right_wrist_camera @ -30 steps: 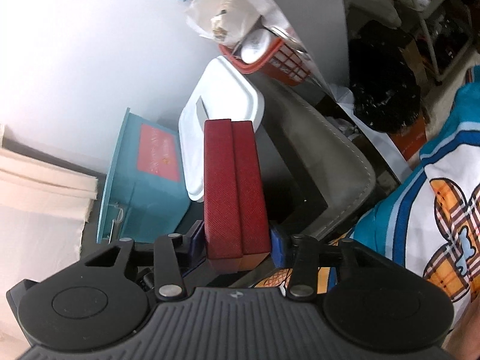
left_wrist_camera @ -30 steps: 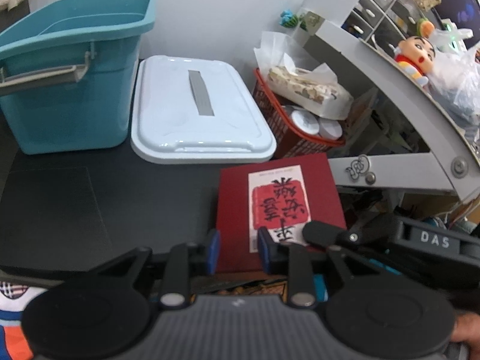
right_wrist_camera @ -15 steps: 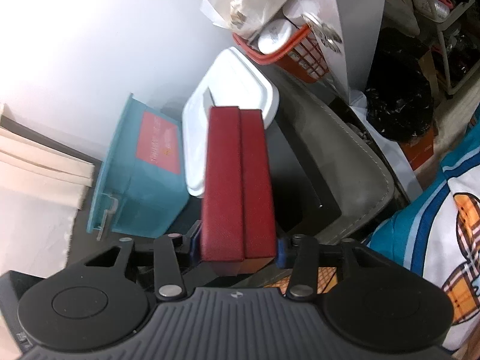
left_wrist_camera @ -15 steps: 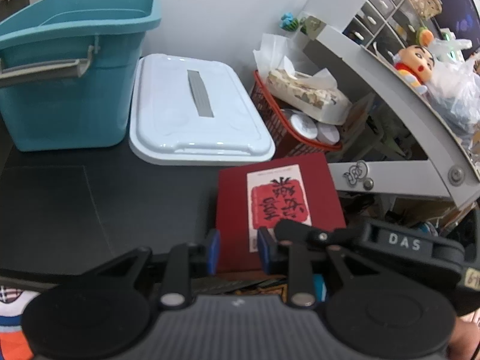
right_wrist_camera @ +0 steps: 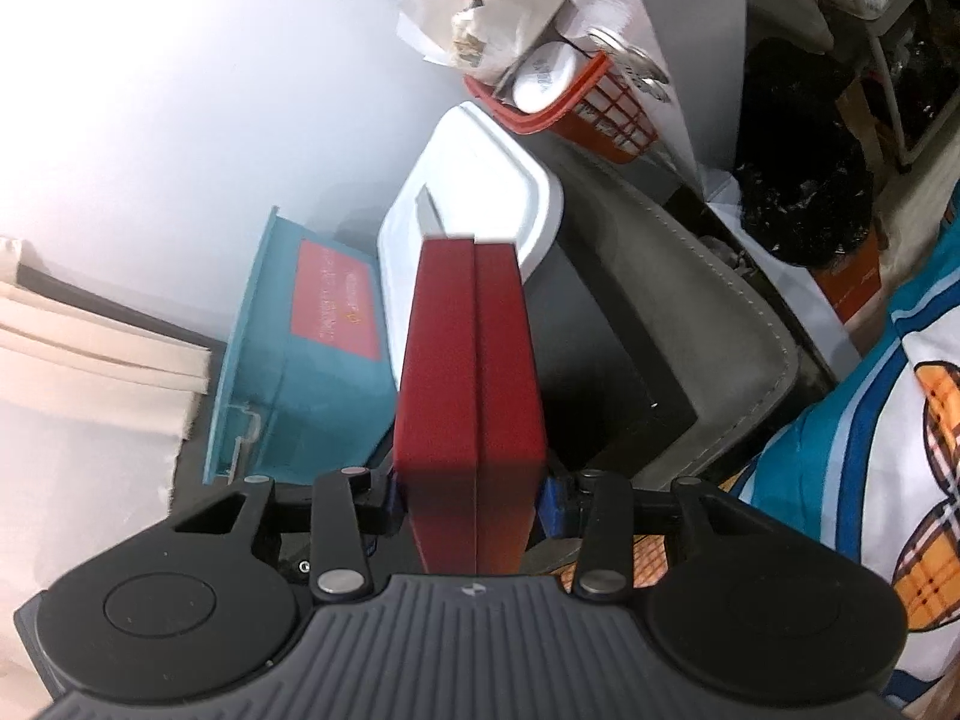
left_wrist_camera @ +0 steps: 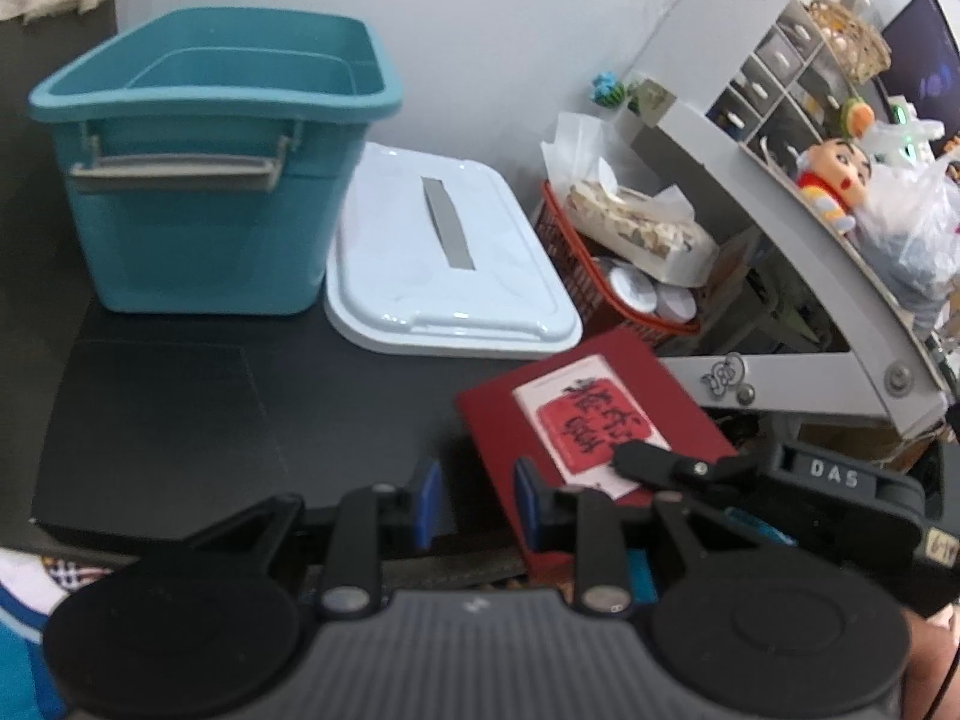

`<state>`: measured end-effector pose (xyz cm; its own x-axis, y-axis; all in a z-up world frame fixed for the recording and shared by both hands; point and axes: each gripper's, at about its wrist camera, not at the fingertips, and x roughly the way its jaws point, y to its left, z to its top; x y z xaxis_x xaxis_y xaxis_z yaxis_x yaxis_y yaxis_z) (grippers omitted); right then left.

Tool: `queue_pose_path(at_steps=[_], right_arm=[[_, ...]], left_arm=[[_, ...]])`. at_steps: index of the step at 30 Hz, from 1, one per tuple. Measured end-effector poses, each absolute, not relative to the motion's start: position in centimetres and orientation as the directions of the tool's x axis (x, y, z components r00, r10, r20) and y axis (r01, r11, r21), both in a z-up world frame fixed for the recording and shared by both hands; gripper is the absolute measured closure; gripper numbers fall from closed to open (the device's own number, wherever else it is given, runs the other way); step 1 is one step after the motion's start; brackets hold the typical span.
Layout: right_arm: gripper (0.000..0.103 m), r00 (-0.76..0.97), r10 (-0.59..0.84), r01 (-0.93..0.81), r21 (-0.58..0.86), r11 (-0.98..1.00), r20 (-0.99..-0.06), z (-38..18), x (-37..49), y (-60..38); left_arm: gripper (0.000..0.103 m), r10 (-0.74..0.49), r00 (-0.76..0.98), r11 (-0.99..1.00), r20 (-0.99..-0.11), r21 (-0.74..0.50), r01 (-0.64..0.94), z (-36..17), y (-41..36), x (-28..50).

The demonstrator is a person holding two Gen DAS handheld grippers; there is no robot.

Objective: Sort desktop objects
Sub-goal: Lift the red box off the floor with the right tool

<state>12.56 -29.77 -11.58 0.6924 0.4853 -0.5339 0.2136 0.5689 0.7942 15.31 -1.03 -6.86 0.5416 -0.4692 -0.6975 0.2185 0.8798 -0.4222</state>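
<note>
- Here the right tongs [right_wrist_camera: 474, 492] pinch the red box [right_wrist_camera: 471, 372] by its two sides, holding it above the black tabletop [left_wrist_camera: 240, 408] with its labelled face up.
- The left tongs [left_wrist_camera: 474, 501] are drawn in as far as they go, with nothing between the blue pads.
- Behind stand a teal bin [left_wrist_camera: 210, 180] and its white lid [left_wrist_camera: 444, 264], just beside each other.

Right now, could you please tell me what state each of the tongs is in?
Left tongs: shut, nothing between the pads.
Right tongs: shut on the red box, gripped by its two sides.
</note>
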Motion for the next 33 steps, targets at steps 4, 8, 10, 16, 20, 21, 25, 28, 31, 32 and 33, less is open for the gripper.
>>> queue_pose_path(at_steps=[4, 8, 10, 16, 20, 21, 25, 28, 31, 32, 33], right_arm=[[0.059, 0.695, 0.497, 0.188, 0.8, 0.57, -0.519, -10.9, 12.2, -29.4], [0.059, 0.69, 0.499, 0.173, 0.789, 0.59, -0.524, -10.6, 11.9, -29.0], [0.059, 0.691, 0.485, 0.168, 0.772, 0.613, -0.536, -10.3, 11.7, -28.9], [0.059, 0.721, 0.411, 0.127, 0.69, 0.713, -0.558, -8.7, 11.3, -28.4], [0.059, 0.755, 0.34, 0.113, 0.623, 0.774, -0.561, -7.6, 11.5, -28.1], [0.059, 0.761, 0.318, 0.117, 0.602, 0.79, -0.565, -7.4, 11.6, -28.0], [0.059, 0.774, 0.264, 0.13, 0.552, 0.824, -0.576, -7.2, 12.0, -28.1], [0.059, 0.774, 0.254, 0.127, 0.536, 0.835, -0.579, -7.2, 12.3, -28.0], [0.059, 0.778, 0.242, 0.108, 0.502, 0.858, -0.58, -7.0, 12.6, -27.4], [0.059, 0.779, 0.237, 0.1, 0.488, 0.867, -0.581, -7.0, 12.6, -27.1], [0.058, 0.779, 0.233, 0.091, 0.473, 0.876, -0.582, -6.9, 12.7, -26.8]], left_arm=[[0.074, -0.469, 0.554, 0.879, -0.688, -0.422, 0.22, -6.1, -0.5, 14.5], [0.073, -0.467, 0.56, 0.88, -0.684, -0.421, 0.22, -5.7, -0.3, 14.0], [0.073, -0.467, 0.562, 0.88, -0.683, -0.422, 0.218, -5.7, -0.3, 13.7], [0.073, -0.472, 0.567, 0.876, -0.675, -0.431, 0.217, -5.6, -0.2, 13.0], [0.073, -0.477, 0.566, 0.875, -0.673, -0.428, 0.228, -5.3, 0.1, 12.9], [0.073, -0.476, 0.566, 0.875, -0.673, -0.425, 0.231, -5.3, 0.2, 12.9], [0.073, -0.474, 0.567, 0.877, -0.673, -0.418, 0.237, -5.5, 0.8, 13.4], [0.073, -0.476, 0.565, 0.877, -0.674, -0.415, 0.243, -5.9, 1.1, 13.8], [0.073, -0.482, 0.558, 0.874, -0.676, -0.413, 0.254, -6.6, 1.5, 14.3], [0.073, -0.485, 0.556, 0.873, -0.675, -0.413, 0.26, -6.8, 1.6, 14.5], [0.073, -0.489, 0.553, 0.871, -0.675, -0.414, 0.266, -7.1, 1.6, 14.7]])
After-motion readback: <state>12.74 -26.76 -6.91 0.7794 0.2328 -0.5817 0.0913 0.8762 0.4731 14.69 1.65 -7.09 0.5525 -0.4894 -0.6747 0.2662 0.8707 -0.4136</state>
